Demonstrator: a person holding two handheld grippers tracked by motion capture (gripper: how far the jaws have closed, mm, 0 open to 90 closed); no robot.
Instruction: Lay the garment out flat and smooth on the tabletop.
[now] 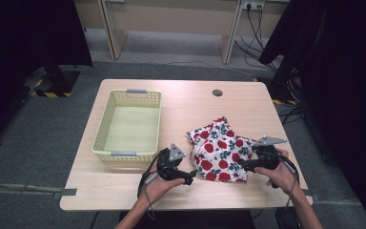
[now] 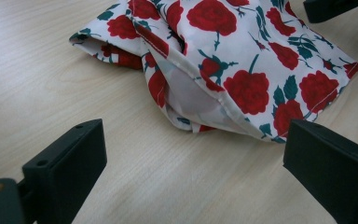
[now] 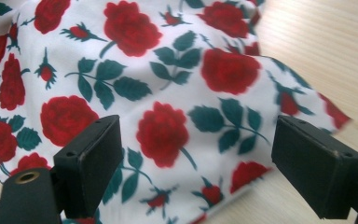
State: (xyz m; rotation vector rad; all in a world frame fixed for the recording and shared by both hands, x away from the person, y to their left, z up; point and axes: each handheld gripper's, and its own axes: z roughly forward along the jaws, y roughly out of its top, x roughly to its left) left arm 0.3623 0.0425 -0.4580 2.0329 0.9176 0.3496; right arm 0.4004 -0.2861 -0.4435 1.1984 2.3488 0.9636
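The high view looks from above the person's side, forward and down, and takes in the whole table (image 1: 124, 191) with floor behind. The left gripper view sits low and close over the tabletop and faces the cloth (image 2: 242, 60) along its near edge. The right gripper view is nearer yet and looks across the cloth (image 3: 168, 93) from the other side. All three views share the cloth and the wood around it.
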